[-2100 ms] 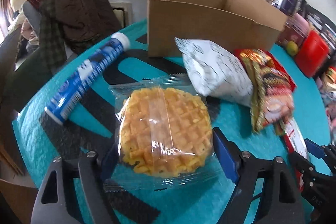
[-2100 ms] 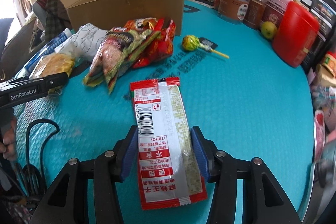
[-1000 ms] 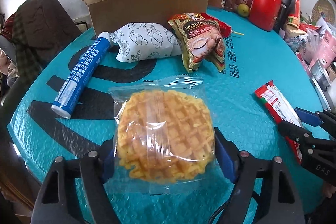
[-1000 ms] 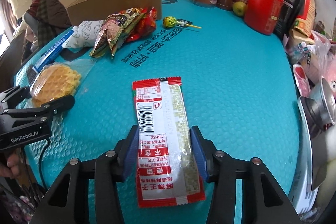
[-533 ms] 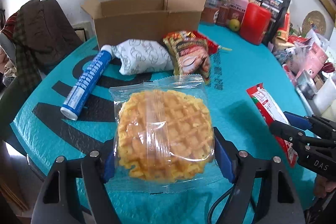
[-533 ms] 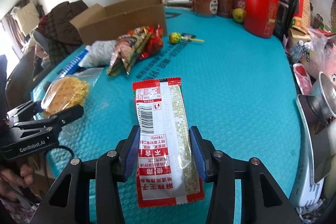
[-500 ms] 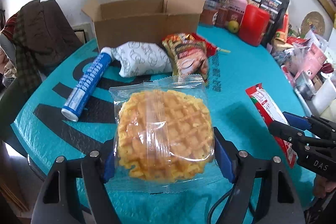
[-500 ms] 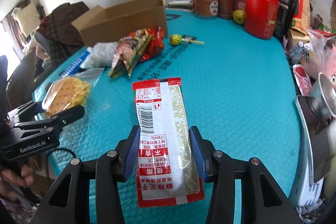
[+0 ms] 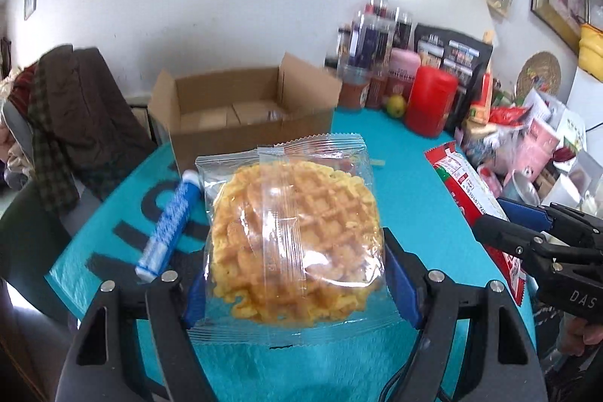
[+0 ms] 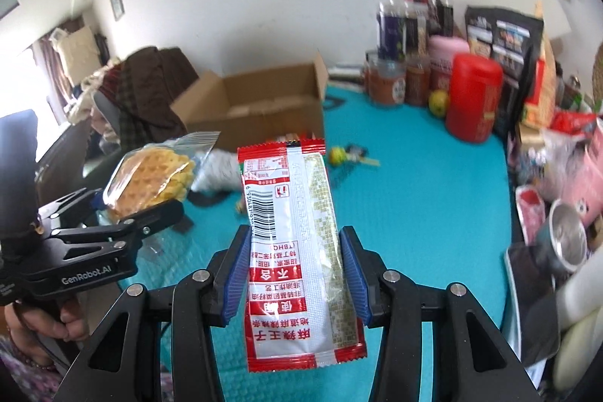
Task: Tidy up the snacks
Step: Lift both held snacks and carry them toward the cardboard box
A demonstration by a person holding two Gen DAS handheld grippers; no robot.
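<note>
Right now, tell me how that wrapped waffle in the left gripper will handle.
The waffle probably stays stiff: it spans the left gripper without sagging. Its clear wrapper looks glossy, so it may slip. The grid edges look crumbly, so a harder squeeze could break them.

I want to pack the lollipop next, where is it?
In the right wrist view the lollipop lies on the teal table, just right of the held red-and-white packet, near the cardboard box.
</note>
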